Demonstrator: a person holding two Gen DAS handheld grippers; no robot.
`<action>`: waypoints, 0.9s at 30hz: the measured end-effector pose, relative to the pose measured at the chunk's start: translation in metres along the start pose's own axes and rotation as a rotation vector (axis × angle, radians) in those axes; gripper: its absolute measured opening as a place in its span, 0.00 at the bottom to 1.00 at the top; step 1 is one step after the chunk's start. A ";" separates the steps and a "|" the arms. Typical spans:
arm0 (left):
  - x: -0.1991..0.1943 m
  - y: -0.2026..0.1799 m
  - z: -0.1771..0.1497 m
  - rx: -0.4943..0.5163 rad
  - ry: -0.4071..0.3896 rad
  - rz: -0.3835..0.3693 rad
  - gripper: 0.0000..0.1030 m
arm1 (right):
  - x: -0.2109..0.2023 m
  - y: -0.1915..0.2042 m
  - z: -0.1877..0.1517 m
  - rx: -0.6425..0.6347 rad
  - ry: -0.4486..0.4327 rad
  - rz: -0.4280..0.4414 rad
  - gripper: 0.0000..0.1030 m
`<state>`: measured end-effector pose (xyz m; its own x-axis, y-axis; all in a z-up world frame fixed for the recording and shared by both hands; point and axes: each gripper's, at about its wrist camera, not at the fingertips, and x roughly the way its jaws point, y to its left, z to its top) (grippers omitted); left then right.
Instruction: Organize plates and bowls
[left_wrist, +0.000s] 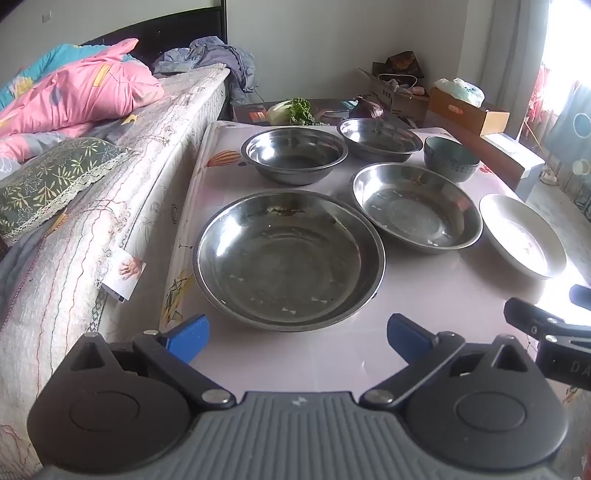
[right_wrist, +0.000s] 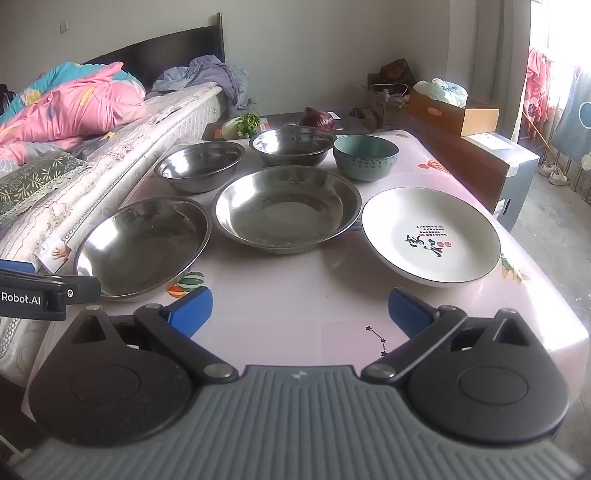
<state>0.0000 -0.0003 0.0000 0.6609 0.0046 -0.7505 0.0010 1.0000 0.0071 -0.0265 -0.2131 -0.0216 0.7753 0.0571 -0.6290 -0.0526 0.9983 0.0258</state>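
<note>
Looking ahead, I hold my left gripper (left_wrist: 297, 332) and right gripper (right_wrist: 300, 306) spread wide, pinching nothing. I should grab the white plate (right_wrist: 430, 236) at one o'clock by its near rim, slowly.

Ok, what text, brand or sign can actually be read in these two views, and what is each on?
"Robot.AI": on the left claw's black body, right wrist view; the start is cut off by the frame.
"DA": on the right claw's body, left wrist view; cut off at the edge.
White plate: black calligraphy, red seals and small lines, upside down, too small to read.
Tag on the mattress: unreadable.
</note>
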 end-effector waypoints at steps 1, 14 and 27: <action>0.000 0.000 0.000 0.001 -0.001 0.002 1.00 | 0.000 0.000 0.000 -0.003 -0.001 -0.002 0.99; 0.004 -0.003 -0.005 0.001 0.013 -0.010 1.00 | 0.002 -0.003 0.004 0.001 0.012 0.038 0.99; 0.004 -0.004 -0.006 0.005 0.034 -0.019 1.00 | 0.003 -0.004 0.006 -0.002 0.016 0.040 0.99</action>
<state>-0.0018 -0.0045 -0.0074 0.6348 -0.0145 -0.7726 0.0172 0.9998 -0.0047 -0.0201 -0.2165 -0.0192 0.7622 0.0968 -0.6401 -0.0848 0.9952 0.0496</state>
